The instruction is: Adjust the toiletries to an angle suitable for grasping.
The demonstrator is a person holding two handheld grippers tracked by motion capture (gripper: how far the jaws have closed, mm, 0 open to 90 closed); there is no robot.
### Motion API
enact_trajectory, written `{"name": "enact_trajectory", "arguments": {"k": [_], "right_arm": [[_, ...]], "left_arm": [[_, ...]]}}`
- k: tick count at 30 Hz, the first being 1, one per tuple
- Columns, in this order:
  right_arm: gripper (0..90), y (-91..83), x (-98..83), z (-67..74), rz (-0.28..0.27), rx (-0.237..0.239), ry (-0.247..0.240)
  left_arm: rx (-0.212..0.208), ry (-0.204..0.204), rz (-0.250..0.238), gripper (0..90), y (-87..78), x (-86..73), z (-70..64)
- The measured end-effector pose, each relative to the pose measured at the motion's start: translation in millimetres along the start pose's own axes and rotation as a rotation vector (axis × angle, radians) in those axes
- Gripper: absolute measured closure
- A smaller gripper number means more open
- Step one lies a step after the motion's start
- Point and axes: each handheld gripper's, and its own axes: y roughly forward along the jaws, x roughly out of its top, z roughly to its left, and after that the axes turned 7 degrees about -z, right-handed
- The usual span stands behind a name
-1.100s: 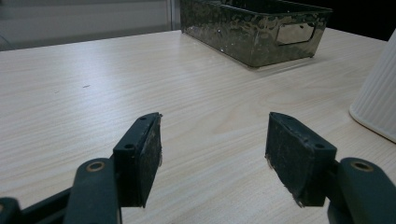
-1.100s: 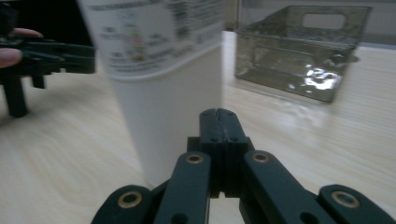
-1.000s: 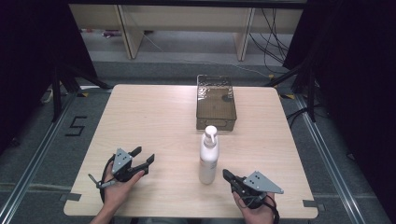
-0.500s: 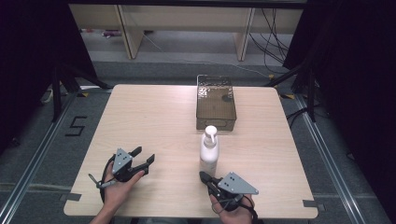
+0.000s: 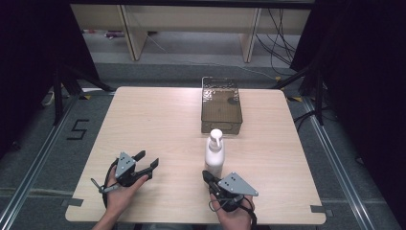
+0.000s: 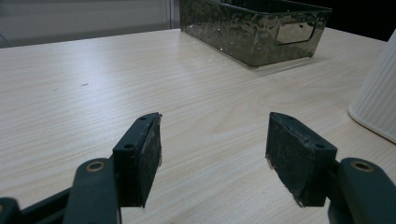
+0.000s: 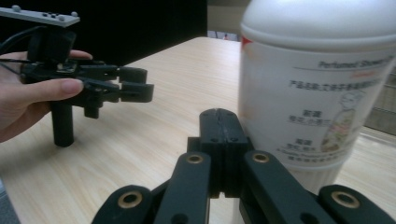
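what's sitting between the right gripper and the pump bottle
Nothing visible. The right gripper, jaws shut, sits right at the base of the white pump bottle, only bare table around. The metal basket stands behind the bottle.

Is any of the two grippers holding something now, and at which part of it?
Nothing is held. The right gripper is shut with nothing between its jaws, just beside the white pump bottle. The left gripper is open over bare table.

Glossy white plastic bottle (image 5: 214, 153)
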Motion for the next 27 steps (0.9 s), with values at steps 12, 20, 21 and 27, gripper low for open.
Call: {"name": "enact_trajectory", "arguments": {"k": [12,20,21,27], "right_arm": [[90.0,-5.4,2.1,-4.7,-0.015,-0.038,0.014],[90.0,-16.5,2.1,-17.9,-0.001,-0.111,0.038],[90.0,-19.4,2.4,-22.9,-0.004,-0.142,0.045],[90.0,-25.1,6.2,-42.5,0.008,-0.217,0.055]], "left_arm": [[-0.002,-0.002,-0.002,35.1,-0.2,0.0,0.1],[-0.001,0.0,-0.001,35.1,-0.1,0.0,-0.2],[-0.002,0.001,0.0,35.2,0.0,0.0,-0.3],[-0.002,0.002,0.001,35.2,0.1,0.0,-0.4]]}}
